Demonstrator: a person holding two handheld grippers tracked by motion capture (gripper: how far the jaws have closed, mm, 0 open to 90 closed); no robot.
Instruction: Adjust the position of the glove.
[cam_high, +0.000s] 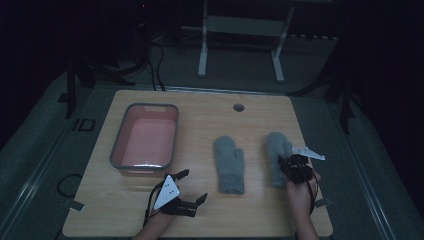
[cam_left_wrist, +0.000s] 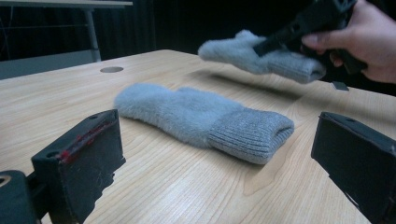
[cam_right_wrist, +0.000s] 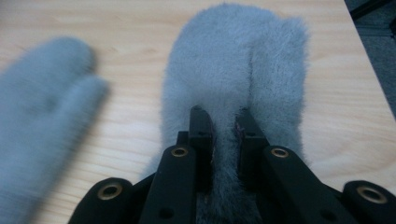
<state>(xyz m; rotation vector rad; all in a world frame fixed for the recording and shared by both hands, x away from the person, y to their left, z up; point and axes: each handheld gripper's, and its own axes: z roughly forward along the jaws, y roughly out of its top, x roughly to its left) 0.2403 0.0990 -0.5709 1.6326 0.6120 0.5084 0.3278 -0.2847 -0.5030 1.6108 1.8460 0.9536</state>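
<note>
Two fluffy grey mittens are on the wooden table (cam_high: 200, 125). The left mitten (cam_high: 229, 165) (cam_left_wrist: 201, 119) lies flat, cuff toward me. The right mitten (cam_high: 276, 150) (cam_left_wrist: 261, 58) is raised off the table in the left gripper view. My right gripper (cam_high: 286, 163) (cam_right_wrist: 224, 116) is shut on it, pinching a fold of fleece near the thumb seam (cam_right_wrist: 250, 70). My left gripper (cam_high: 194, 185) (cam_left_wrist: 217, 126) stands open near the table's front, its jaws wide apart and holding nothing, pointed at the flat mitten's cuff (cam_left_wrist: 254, 135).
A pink basin with a grey rim (cam_high: 145, 107) stands at the table's left, with nothing visible inside it. A round cable hole (cam_high: 238, 107) sits near the far edge. Beyond the table are white desk legs (cam_high: 202, 55) and cables on the dark floor.
</note>
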